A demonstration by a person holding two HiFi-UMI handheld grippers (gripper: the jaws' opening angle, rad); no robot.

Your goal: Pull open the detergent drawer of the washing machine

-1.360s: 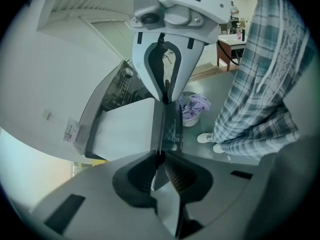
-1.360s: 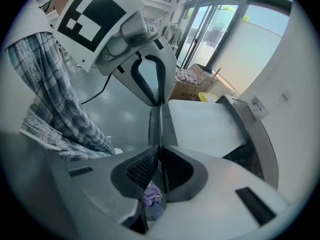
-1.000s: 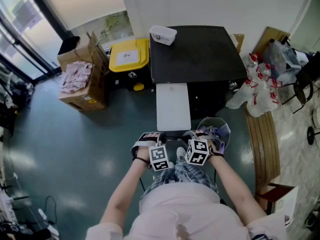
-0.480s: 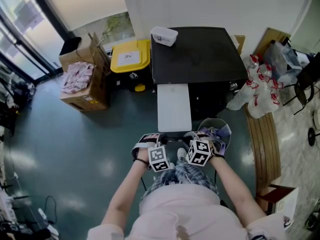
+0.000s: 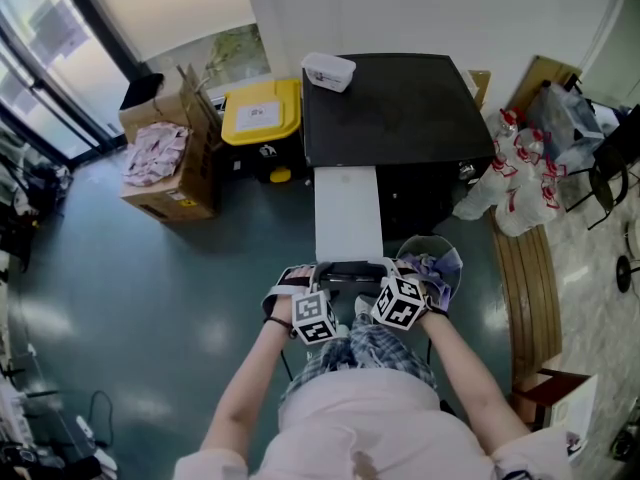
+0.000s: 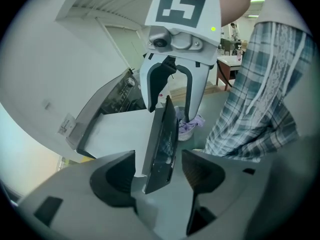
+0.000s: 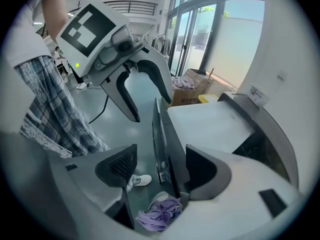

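In the head view the black washing machine [image 5: 395, 108] stands against the far wall. Its long white detergent drawer [image 5: 348, 213] is pulled far out toward me. The drawer's dark front panel [image 5: 350, 269] lies between the left gripper [image 5: 318, 278] and right gripper [image 5: 384, 272]. In the left gripper view the panel [image 6: 162, 144] stands edge-on between the jaws of the left gripper [image 6: 159, 176], which are opening, with gaps on both sides. In the right gripper view the jaws of the right gripper [image 7: 162, 169] are opening too, around the same panel [image 7: 162, 134], pads off it.
A white container [image 5: 328, 70] sits on the machine's top. A yellow-lidded bin [image 5: 260, 113] and a cardboard box [image 5: 165, 168] stand to the left. A basket with purple cloth [image 5: 438, 260], bags of bottles [image 5: 515, 168] and a wooden bench [image 5: 530, 288] are on the right.
Both grippers were shut on the drawer's front panel; their jaws have now spread apart and let go. The two marker cubes have rolled slightly, and the hands have stayed in place.
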